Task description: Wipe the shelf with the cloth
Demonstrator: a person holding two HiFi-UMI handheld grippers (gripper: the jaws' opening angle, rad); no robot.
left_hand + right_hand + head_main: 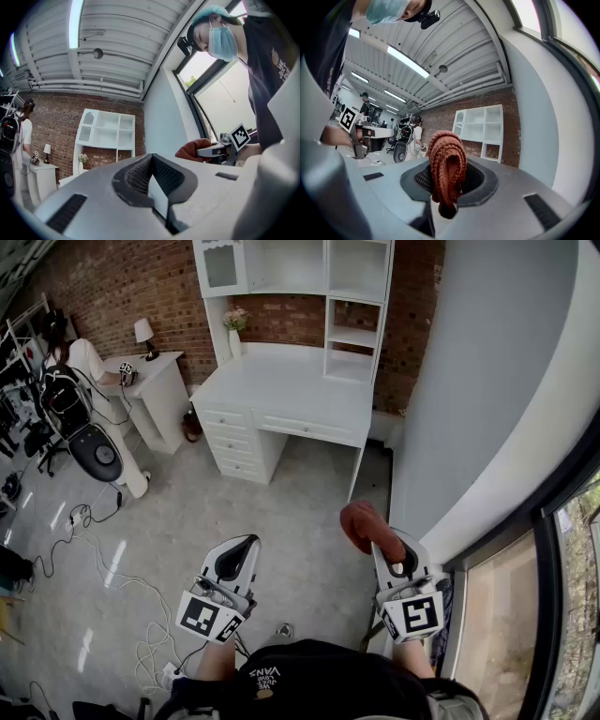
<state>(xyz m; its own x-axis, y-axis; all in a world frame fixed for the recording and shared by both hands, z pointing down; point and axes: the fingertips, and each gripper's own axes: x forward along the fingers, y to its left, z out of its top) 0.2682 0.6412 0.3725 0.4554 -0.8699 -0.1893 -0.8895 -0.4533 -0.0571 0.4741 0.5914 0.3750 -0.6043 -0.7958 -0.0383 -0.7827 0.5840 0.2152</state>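
The right tool is clamping the rust cloth ready for wiping; the left tool is hanging, seemingly closed and empty; the shelf is standing well apart across the room.

Side table white, set against brick wall. Lamp on table, back corner. Person seated at table's left. Black chair front-left of table. Cables trail over floor, well in front of table. Flower vase right of table. Window far right.
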